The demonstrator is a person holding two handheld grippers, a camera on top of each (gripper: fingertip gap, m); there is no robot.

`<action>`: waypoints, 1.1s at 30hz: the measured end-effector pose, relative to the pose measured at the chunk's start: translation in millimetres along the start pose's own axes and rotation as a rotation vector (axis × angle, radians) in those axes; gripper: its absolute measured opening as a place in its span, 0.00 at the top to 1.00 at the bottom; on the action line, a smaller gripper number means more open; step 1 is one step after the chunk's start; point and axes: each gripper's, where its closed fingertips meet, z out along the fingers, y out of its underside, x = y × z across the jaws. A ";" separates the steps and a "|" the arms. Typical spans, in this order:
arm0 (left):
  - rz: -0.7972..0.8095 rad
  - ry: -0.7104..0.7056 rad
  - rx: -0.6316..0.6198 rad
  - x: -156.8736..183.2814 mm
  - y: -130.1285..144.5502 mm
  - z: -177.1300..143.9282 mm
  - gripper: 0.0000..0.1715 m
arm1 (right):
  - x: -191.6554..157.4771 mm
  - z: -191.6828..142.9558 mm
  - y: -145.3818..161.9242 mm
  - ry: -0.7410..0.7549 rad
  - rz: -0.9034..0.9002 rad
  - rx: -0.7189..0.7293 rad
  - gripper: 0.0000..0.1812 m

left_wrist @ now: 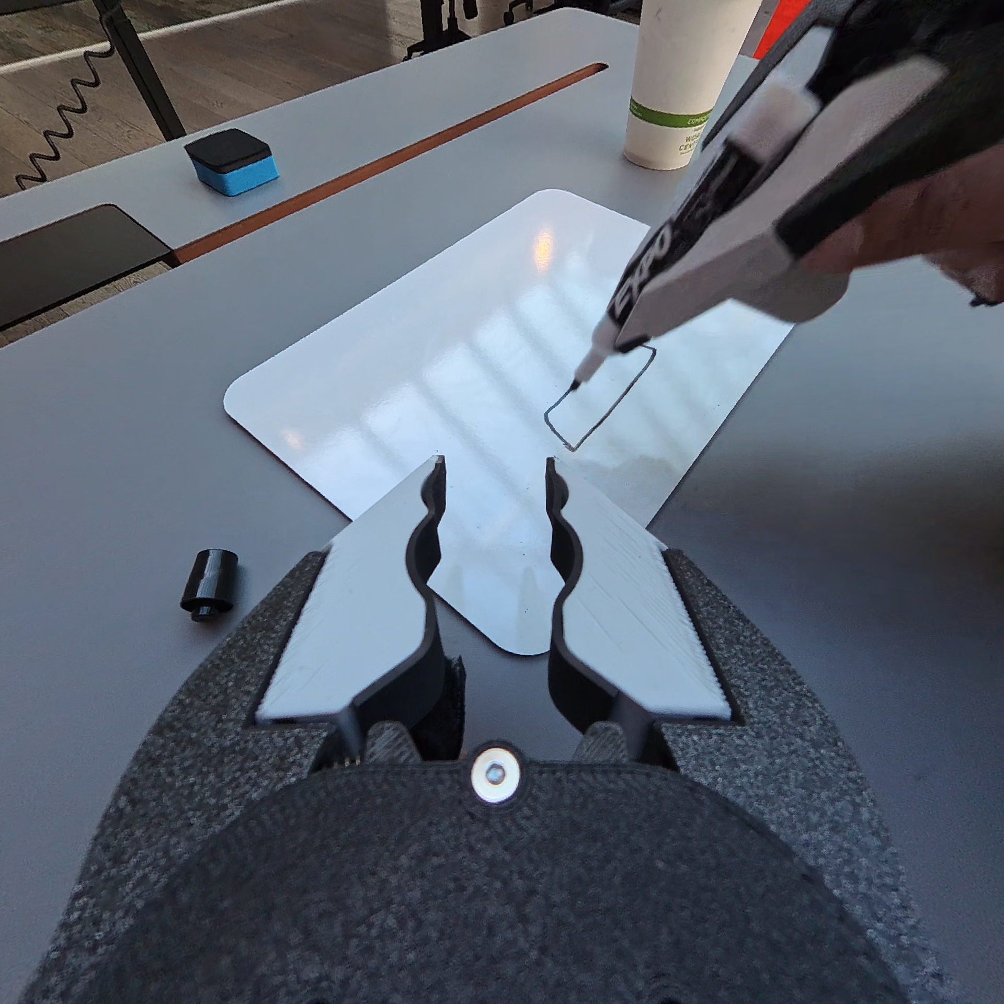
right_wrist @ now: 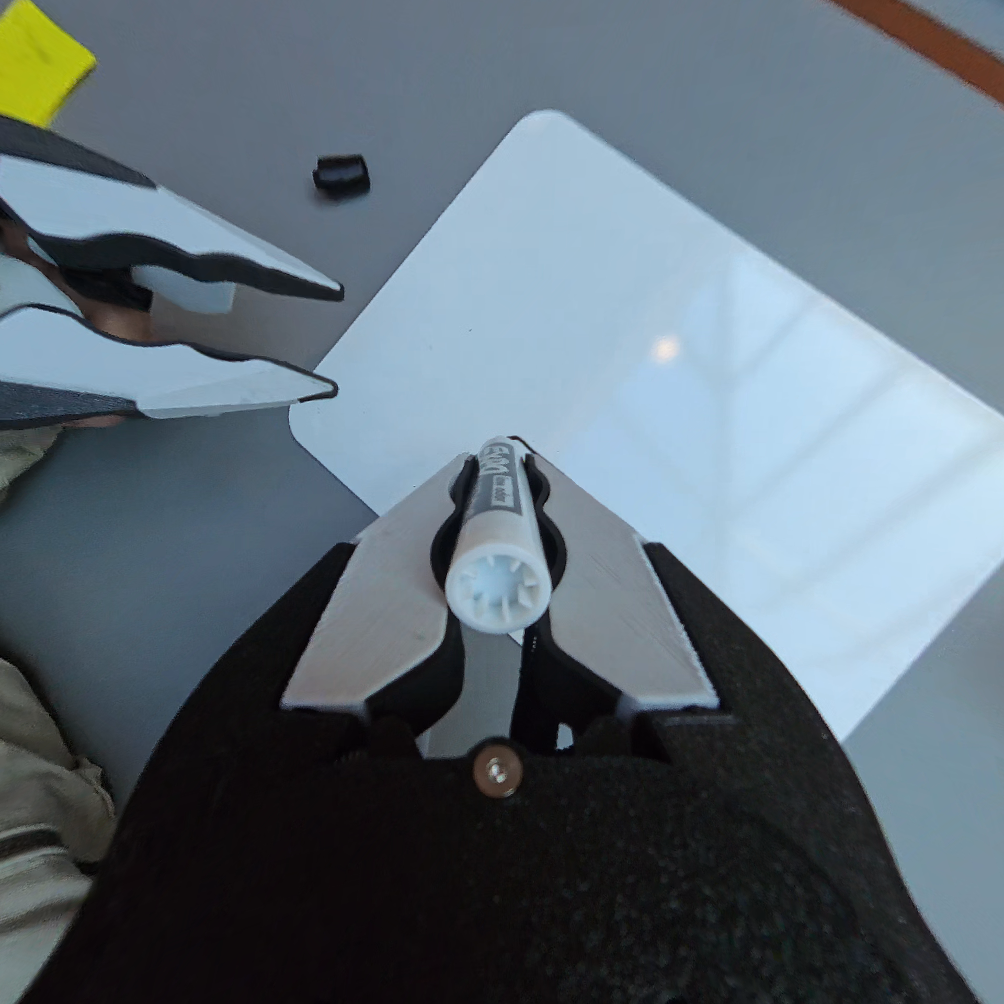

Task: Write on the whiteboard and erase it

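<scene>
A small white board (left_wrist: 434,353) lies flat on the grey table (left_wrist: 136,434). My right gripper (right_wrist: 497,462) is shut on a white dry-erase marker (right_wrist: 497,521). In the left wrist view the marker (left_wrist: 652,261) tilts down with its black tip touching the board at a hand-drawn black rectangle (left_wrist: 600,399). My left gripper (left_wrist: 495,462) is open and empty, hovering over the near corner of the board (right_wrist: 652,326). It also shows in the right wrist view (right_wrist: 334,342). The black marker cap (left_wrist: 209,584) lies on the table left of my left gripper, also seen in the right wrist view (right_wrist: 341,173).
A blue and black eraser (left_wrist: 232,161) sits on the far left of the table. A white paper cup (left_wrist: 679,81) stands behind the board. A brown slot (left_wrist: 380,157) runs across the table. A yellow patch (right_wrist: 32,60) lies at the top left of the right wrist view.
</scene>
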 end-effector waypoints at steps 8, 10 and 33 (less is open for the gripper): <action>0.007 0.013 -0.009 4.9 3.0 1.2 0.79 | 40.4 -41.4 5.8 0.038 0.051 0.063 0.90; 0.011 0.007 -0.013 4.1 4.4 1.7 0.79 | 49.8 -34.7 13.2 0.054 0.049 0.041 0.90; 0.010 0.005 -0.018 3.2 6.3 1.3 0.78 | 66.5 -17.6 38.4 0.033 0.085 -0.057 0.90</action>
